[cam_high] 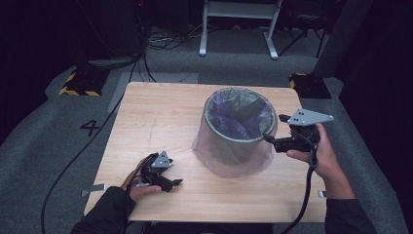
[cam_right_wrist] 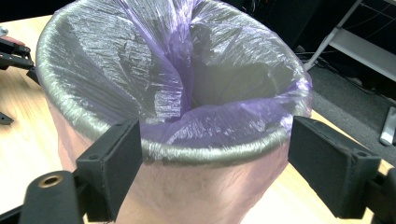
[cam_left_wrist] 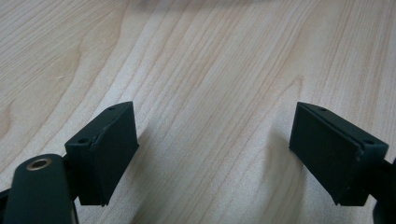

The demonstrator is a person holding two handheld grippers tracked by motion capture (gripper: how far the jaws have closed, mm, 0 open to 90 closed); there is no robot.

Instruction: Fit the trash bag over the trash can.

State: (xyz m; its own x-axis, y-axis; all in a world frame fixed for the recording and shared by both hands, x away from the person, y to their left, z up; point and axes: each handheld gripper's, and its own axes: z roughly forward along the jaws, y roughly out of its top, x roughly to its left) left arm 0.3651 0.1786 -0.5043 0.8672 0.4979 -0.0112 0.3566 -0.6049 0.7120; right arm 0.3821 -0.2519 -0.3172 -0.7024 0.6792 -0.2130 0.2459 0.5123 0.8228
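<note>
High view, bin (cam_high: pixel 234 141) with purple liner (cam_high: pixel 243 117), right hand-held gripper (cam_high: pixel 271 140) spread at rim, left hand-held gripper (cam_high: pixel 176 183) spread on table (cam_high: pixel 160 117).

I've got the wooden table (cam_high: pixel 160 112) below me, pale grain running across it. Standing on it, toward the far right, is the bin (cam_high: pixel 238 134), upright, with its purple bag (cam_right_wrist: pixel 224 123) folded over the rim. The table stands on grey carpet (cam_high: pixel 44 131).
</note>
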